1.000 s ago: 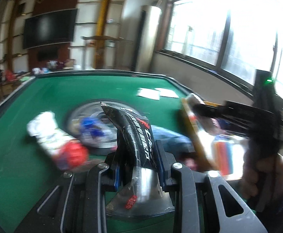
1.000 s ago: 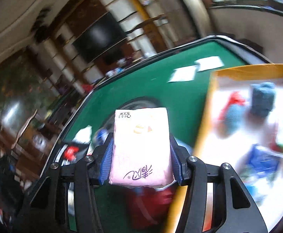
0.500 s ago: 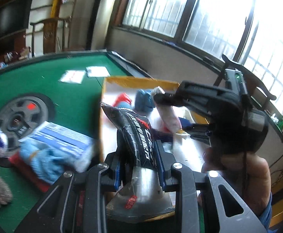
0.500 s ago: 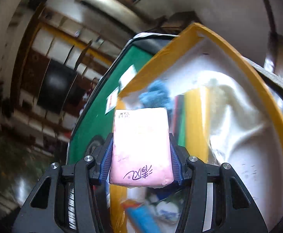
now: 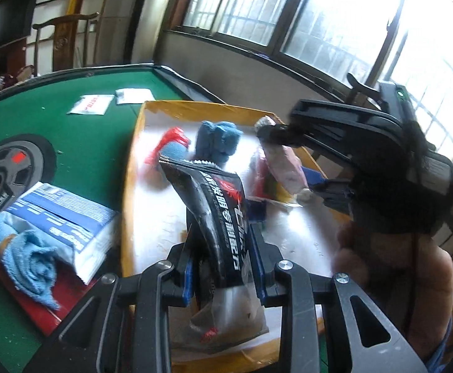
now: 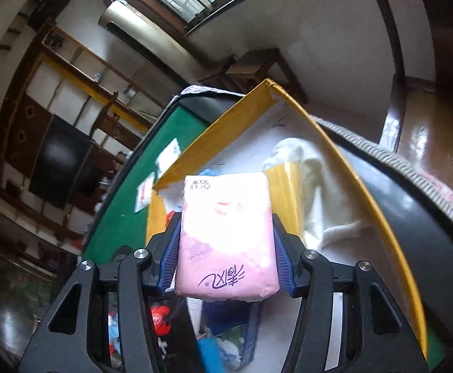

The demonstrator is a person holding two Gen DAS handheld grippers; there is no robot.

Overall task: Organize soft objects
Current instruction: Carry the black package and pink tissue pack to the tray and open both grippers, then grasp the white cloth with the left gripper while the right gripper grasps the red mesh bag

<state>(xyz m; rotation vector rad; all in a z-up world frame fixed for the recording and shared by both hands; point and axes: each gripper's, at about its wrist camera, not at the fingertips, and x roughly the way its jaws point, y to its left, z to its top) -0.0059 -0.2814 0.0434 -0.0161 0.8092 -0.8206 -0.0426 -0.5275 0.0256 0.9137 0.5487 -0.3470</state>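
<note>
My left gripper (image 5: pixel 223 258) is shut on a black snack packet (image 5: pixel 223 205) and holds it upright over the near end of a yellow-rimmed box (image 5: pixel 127 186) with a white inside. Further in over the same box, my right gripper (image 5: pixel 285 161) holds a pink tissue pack (image 5: pixel 284 168), with a hand behind it. In the right wrist view the pink tissue pack (image 6: pixel 226 223) sits between the blue pads of the right gripper (image 6: pixel 226 248). Those jaws are opening, with the pads still against the pack, above the box (image 6: pixel 369 192).
The box holds a blue cloth (image 5: pixel 218 143), a red item (image 5: pixel 172 138) and a white cloth (image 6: pixel 316 186). On the green table (image 5: pixel 71 136) left of it lie a blue-and-white pack (image 5: pixel 61 211), a blue towel (image 5: pixel 30 255), a grey disc (image 5: pixel 5 168) and paper slips (image 5: pixel 91 104).
Both grippers swung right from above the green table to above the yellow box, each keeping its item. The right gripper rolled, so its view now looks down into the box.
</note>
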